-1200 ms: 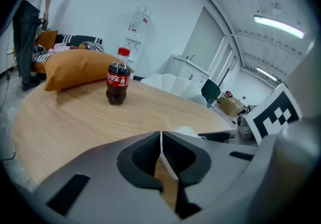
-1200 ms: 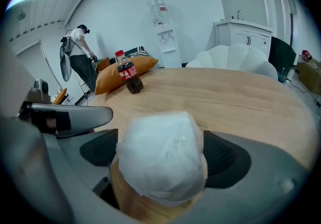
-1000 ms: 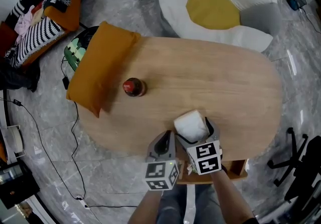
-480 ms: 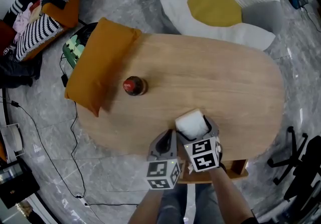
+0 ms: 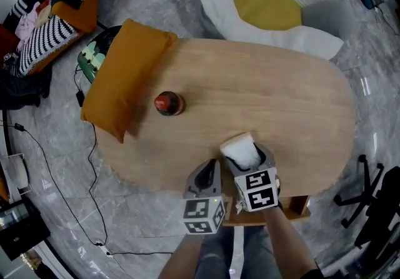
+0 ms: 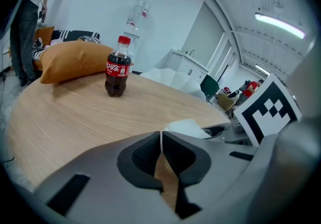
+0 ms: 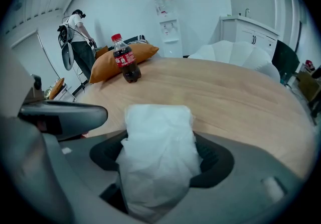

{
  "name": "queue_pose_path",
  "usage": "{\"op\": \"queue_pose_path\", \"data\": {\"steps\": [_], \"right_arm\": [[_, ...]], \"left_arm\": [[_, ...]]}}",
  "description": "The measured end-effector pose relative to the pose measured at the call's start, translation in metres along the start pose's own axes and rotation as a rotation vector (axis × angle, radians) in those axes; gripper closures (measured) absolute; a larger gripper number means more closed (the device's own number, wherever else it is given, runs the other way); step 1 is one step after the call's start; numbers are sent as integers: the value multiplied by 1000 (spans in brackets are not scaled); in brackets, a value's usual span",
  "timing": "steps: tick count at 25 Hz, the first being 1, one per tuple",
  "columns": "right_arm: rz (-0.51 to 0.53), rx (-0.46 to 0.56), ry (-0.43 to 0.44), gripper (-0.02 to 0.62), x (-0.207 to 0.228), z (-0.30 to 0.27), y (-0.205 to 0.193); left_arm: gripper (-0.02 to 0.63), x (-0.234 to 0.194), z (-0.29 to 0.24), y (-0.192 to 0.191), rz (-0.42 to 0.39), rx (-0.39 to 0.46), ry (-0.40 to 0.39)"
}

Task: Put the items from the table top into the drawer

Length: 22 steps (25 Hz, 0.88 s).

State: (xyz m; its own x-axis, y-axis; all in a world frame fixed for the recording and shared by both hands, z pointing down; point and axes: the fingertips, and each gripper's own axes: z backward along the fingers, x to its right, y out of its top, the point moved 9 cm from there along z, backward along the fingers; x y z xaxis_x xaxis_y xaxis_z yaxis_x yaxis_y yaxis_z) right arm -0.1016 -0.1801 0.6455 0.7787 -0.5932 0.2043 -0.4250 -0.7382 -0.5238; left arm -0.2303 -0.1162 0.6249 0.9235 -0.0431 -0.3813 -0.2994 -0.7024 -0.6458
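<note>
A white soft packet (image 5: pixel 240 148) lies near the front edge of the oval wooden table (image 5: pixel 281 102). My right gripper (image 5: pixel 245 160) straddles it; its jaws have just been closing and the pads now press both sides of the packet (image 7: pixel 158 152). My left gripper (image 5: pixel 208 174) hovers just left of it at the table's edge, shut and empty (image 6: pixel 161 150). A small cola bottle (image 5: pixel 167 103) with a red cap stands upright further back on the left, seen too in the left gripper view (image 6: pixel 118 73) and the right gripper view (image 7: pixel 125 60).
An orange pillow (image 5: pixel 122 84) lies over the table's left end. A wooden drawer edge (image 5: pixel 294 209) shows below the front rim. A white and yellow flower-shaped seat (image 5: pixel 269 9) stands behind the table. A person (image 7: pixel 80 37) stands far off at the left.
The right gripper's jaws have drawn in onto the white packet, which now looks squeezed. Both hands have stayed where they were.
</note>
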Motion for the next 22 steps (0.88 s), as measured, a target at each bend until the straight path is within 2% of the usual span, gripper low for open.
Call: {"op": "queue_pose_path", "data": {"steps": [8, 22], "right_arm": [[-22, 14, -14, 282, -1, 9, -6], [-41, 65, -37, 285, -17, 46, -3]], "left_arm": [[584, 4, 5, 3, -19, 7, -16], [585, 17, 23, 3, -66, -2, -65]]}}
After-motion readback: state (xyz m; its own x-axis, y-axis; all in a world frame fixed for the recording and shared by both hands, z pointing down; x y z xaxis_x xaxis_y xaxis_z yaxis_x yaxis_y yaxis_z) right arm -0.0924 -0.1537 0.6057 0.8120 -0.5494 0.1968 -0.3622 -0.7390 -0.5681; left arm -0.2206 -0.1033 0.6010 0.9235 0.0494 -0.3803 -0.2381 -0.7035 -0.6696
